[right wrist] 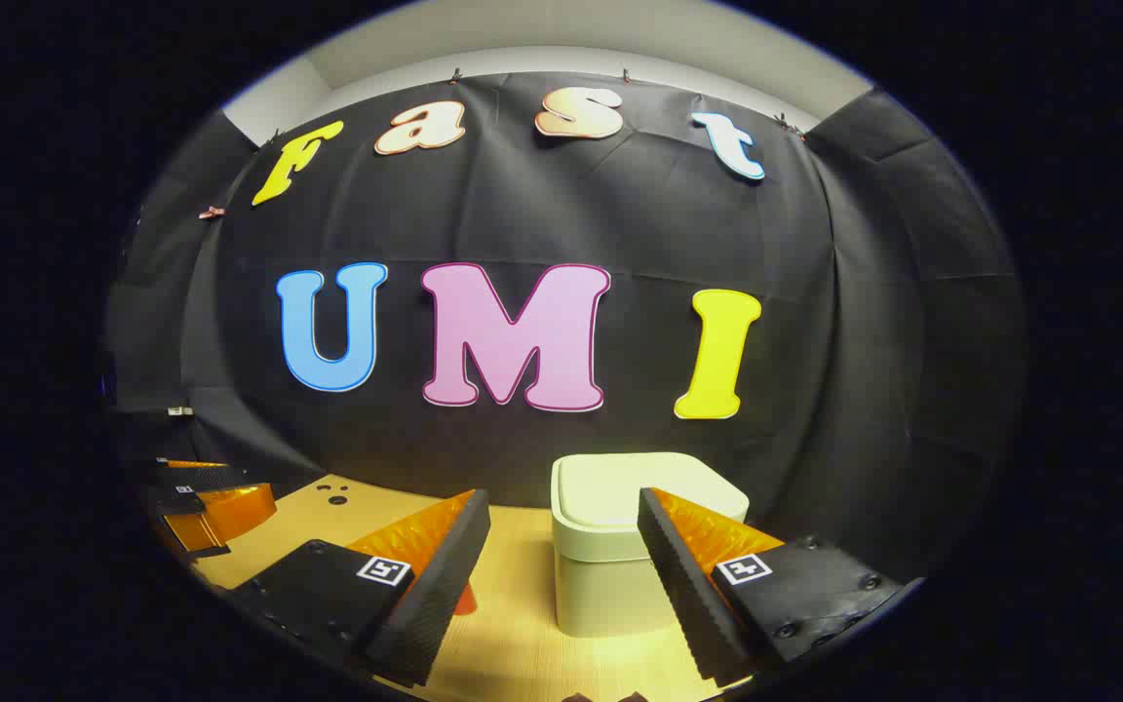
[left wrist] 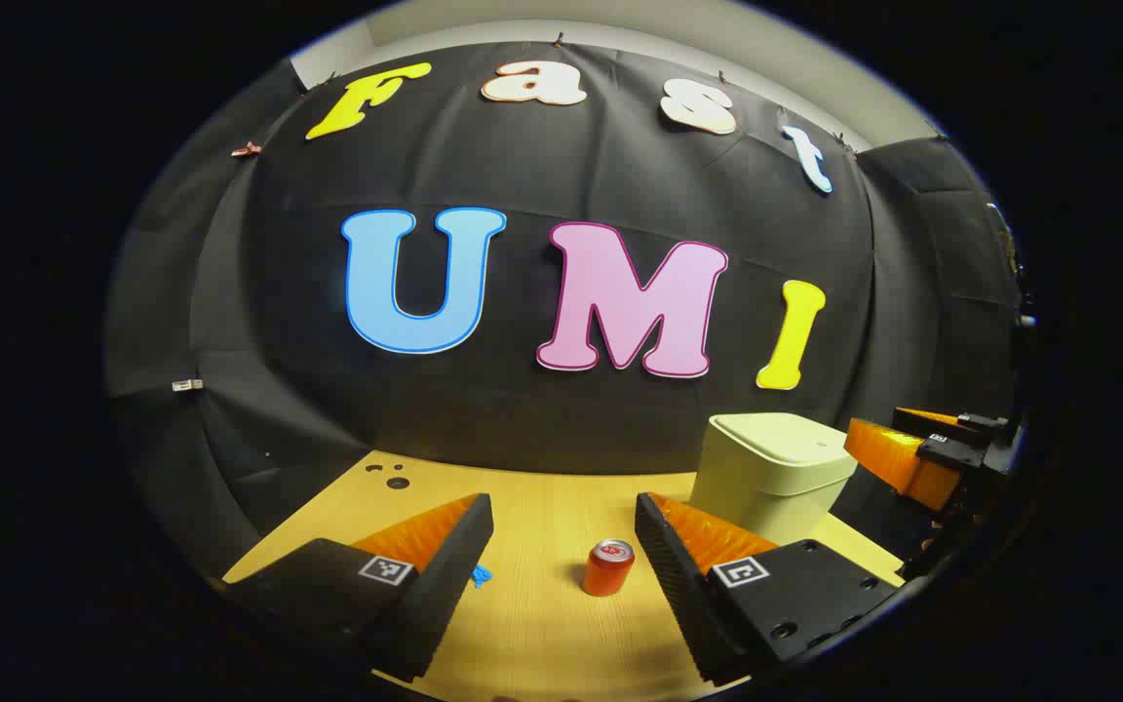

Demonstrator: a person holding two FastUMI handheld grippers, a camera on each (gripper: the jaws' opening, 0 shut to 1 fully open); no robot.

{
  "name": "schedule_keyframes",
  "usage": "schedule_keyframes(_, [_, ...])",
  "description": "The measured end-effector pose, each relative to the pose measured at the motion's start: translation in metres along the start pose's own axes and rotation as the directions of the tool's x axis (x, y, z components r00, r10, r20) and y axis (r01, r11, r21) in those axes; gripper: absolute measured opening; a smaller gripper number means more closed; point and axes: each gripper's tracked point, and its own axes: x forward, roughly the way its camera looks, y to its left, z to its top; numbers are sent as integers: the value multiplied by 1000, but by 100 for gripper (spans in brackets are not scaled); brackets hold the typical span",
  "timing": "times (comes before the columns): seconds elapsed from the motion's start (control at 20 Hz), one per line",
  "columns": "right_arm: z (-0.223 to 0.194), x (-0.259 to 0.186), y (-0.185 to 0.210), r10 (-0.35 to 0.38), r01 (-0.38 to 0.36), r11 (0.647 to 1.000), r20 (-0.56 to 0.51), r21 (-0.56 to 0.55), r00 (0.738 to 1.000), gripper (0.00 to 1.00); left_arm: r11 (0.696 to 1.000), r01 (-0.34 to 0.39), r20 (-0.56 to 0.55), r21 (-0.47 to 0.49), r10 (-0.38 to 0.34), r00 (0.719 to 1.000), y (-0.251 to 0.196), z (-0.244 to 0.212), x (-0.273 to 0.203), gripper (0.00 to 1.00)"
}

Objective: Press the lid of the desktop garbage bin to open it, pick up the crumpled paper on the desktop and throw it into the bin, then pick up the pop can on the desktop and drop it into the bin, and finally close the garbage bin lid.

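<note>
One garbage bin [left wrist: 774, 473], one pop can [left wrist: 608, 567], two grippers. A small blue scrap [left wrist: 481, 575] shows beside the left gripper's left finger; it may be the crumpled paper, but too little is exposed to confirm.

Left gripper view: left gripper [left wrist: 561, 561] held above the wooden desktop [left wrist: 532, 517], fingers spread, nothing between them. The can stands upright in the gap, nearer the right finger and farther off. The bin sits beyond to the right, lid closed. The right gripper [left wrist: 917, 448] hovers just right of the bin.

Right gripper view: right gripper [right wrist: 561, 556] spread wide, level, aimed at the bin [right wrist: 620, 546] directly ahead.
</note>
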Motion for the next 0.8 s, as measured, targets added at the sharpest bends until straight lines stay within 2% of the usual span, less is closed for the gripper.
schedule_keyframes(0.55, [-9,-5,-1,15,-14,1000,-28,6,999,98,1000,-6,-18,-2,6,1000,-3,-13,-2,96])
schedule_keyframes(0.8, [-10,-3,-4,11,-10,1000,-36,17,999,97,999,-11,-9,46,12,1000,-6,-16,-3,95])
